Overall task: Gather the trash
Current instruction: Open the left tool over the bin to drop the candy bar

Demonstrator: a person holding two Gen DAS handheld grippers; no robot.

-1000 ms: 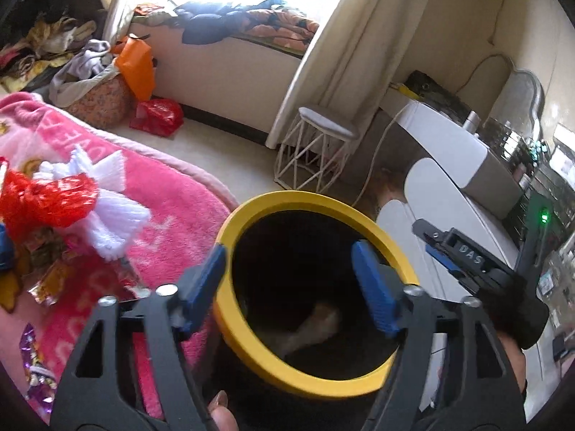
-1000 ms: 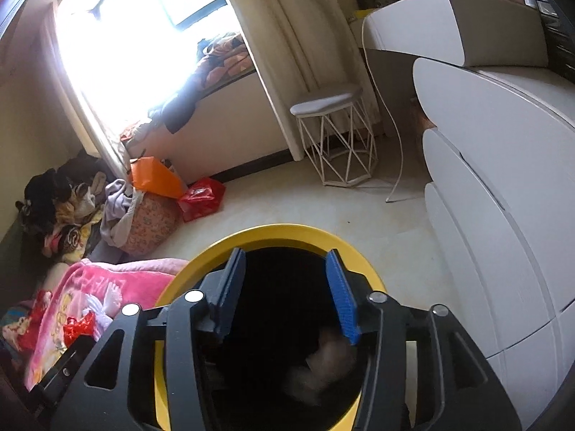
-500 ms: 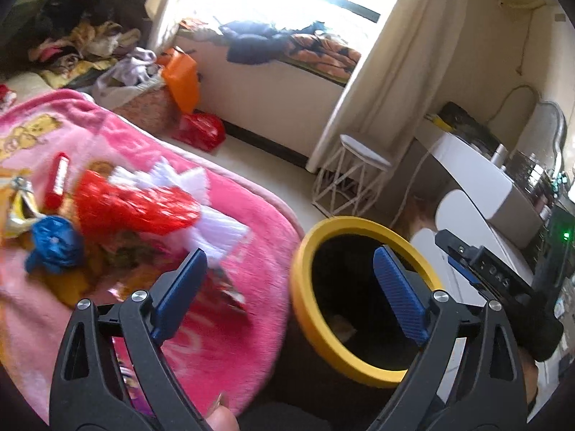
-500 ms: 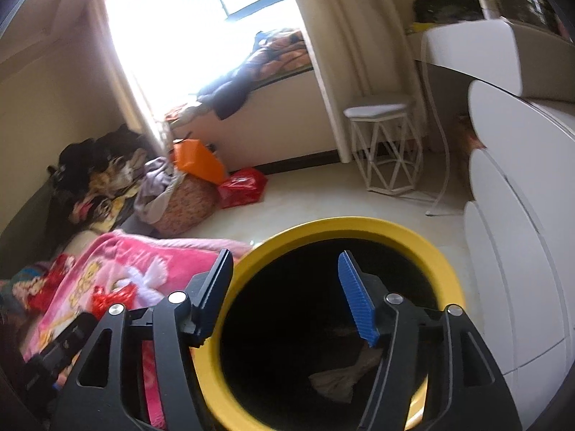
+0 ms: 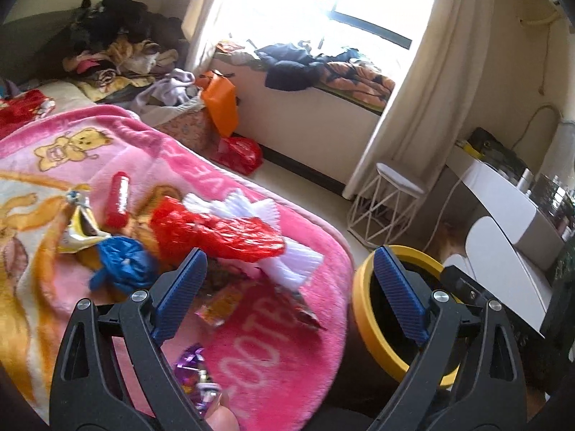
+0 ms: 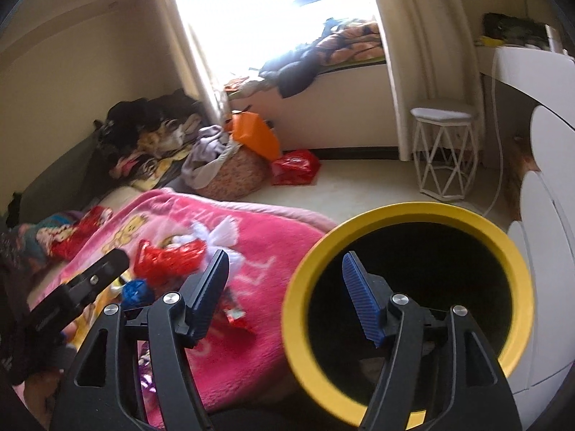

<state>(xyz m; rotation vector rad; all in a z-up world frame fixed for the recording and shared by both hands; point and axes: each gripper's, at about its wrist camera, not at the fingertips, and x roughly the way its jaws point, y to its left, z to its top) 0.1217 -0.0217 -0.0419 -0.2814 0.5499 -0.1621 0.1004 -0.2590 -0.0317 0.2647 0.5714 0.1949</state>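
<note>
Trash lies on a pink blanket (image 5: 273,352): a red-and-white wrapper (image 5: 215,230), a crumpled blue piece (image 5: 122,262), a red tube (image 5: 118,197), a yellow wrapper (image 5: 81,230), a small orange wrapper (image 5: 221,303) and a purple foil wrapper (image 5: 194,366). A black bin with a yellow rim (image 5: 363,309) stands right of the blanket. My left gripper (image 5: 289,269) hangs wide open above the blanket's edge, nothing between its jaws. My right gripper (image 6: 286,269) straddles the bin's rim (image 6: 395,212) from above, jaws opening and empty. The red wrapper (image 6: 169,258) lies left of it.
A white wire stool (image 5: 388,204) and a white dresser (image 5: 503,237) stand beyond the bin. On the floor by the window wall are a red bag (image 5: 239,151), an orange bag (image 5: 219,104) and a laundry basket (image 6: 233,176). Clothes are piled at the bed's head.
Both views have swung left, off the bin's mouth and toward the blanket with the trash. Both grippers' jaws stand wider than before. The bin now sits at the right of each view.
</note>
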